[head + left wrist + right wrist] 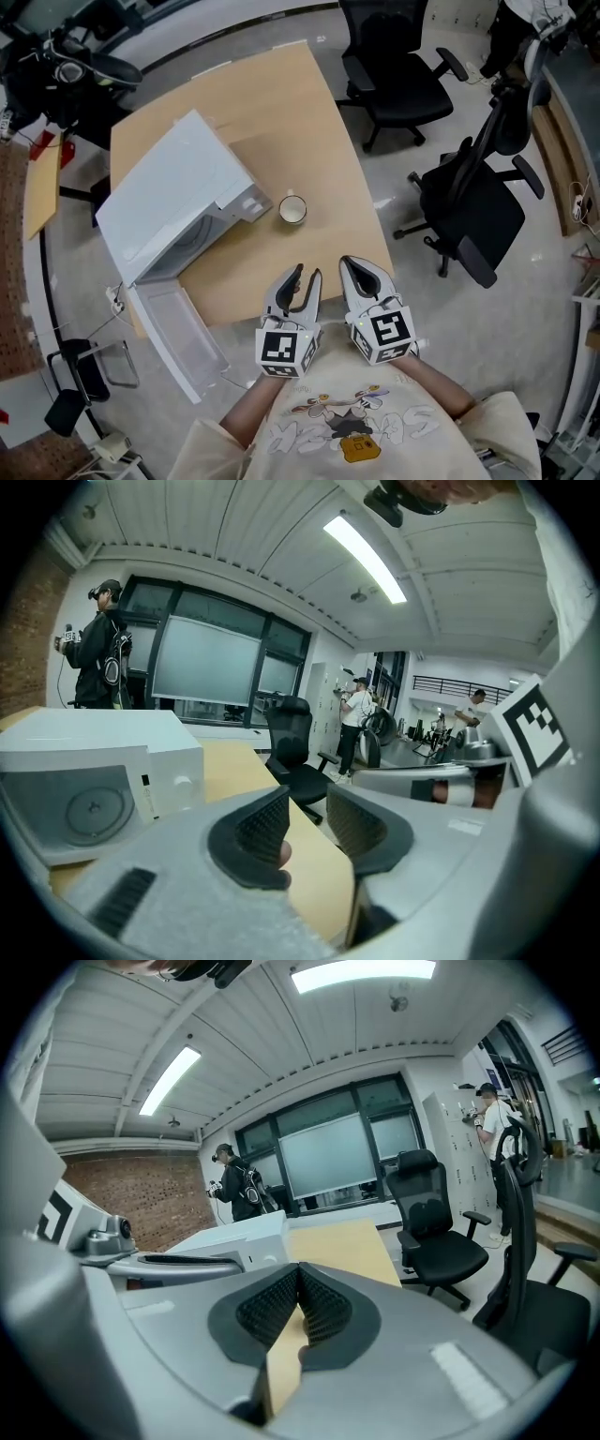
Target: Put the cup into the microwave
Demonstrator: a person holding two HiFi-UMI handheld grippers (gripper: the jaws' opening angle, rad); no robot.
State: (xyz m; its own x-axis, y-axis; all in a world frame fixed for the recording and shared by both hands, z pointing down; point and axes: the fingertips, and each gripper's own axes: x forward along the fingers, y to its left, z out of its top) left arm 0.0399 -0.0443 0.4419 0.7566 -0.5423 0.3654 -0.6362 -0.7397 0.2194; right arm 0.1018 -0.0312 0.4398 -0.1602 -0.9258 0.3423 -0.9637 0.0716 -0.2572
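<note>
- Left gripper (307, 272): grey shell, ribbed black pads standing apart, nothing between them. Released.
- Right gripper (349, 264), just to its right: ribbed pads clenched tip to tip, empty.
- Ahead of the left gripper and apart from it we note the cup (292, 209): round, white, upright on the smooth pale-wood table (281, 103).
- Further ahead and left of the left gripper: the microwave (173, 202), a boxy white shell, door (180, 333) swung open.
- Far beyond the right gripper: black padded office chairs (394, 70).

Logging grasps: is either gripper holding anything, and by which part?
Nothing is held: left gripper open and empty, right gripper shut on nothing; the cup stands free on the table.
</note>
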